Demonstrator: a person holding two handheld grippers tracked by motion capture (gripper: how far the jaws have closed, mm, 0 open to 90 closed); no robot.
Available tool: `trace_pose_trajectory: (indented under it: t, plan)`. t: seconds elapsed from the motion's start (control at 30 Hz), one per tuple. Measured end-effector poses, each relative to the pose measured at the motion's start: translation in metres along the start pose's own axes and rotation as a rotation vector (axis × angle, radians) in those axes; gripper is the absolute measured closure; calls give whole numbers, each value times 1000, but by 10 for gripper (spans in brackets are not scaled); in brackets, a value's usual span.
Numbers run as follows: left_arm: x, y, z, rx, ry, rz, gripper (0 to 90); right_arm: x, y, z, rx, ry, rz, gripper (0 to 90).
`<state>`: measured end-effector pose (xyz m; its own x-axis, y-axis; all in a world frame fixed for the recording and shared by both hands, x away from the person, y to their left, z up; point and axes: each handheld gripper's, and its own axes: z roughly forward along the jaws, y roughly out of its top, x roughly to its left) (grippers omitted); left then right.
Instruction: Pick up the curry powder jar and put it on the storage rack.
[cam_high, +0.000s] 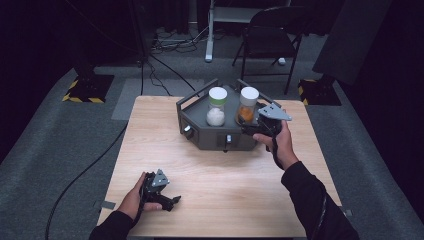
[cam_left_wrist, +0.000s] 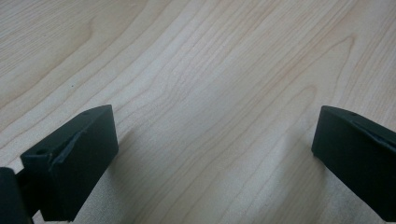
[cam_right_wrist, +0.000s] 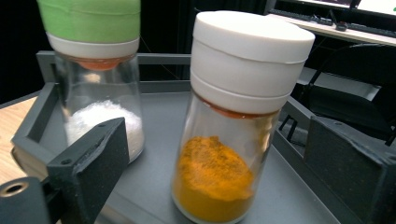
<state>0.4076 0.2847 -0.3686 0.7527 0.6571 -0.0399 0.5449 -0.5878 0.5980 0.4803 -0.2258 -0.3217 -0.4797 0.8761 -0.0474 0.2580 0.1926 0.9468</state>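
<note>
Orange-powder jar (cam_right_wrist: 229, 140), white cap, stands upright on grey tray (cam_high: 200, 137) at table's far side, right of the white-powder jar (cam_right_wrist: 100, 93) w/ green band. Right gripper (cam_right_wrist: 215, 163) jaws wide, either side of orange jar, not touching. Left gripper (cam_left_wrist: 215, 154) wide open over bare wood near front edge. No readable labels.
</note>
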Motion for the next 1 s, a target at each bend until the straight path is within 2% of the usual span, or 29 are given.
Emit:
trace_pose_trajectory:
  t: [0.4,0.6,0.73,1.0]
  plan:
    - [0,0,0,0,0,0,3,16,-22,-17,-13,41,-90,55]
    - [0,0,0,1,0,-1,3,22,-33,-24,-12,72,-103,53]
    - [0,0,0,-1,0,-1,3,22,-38,-27,-6,96,-92,49]
    - [0,0,0,0,0,-2,3,27,-54,-33,16,132,-137,32]
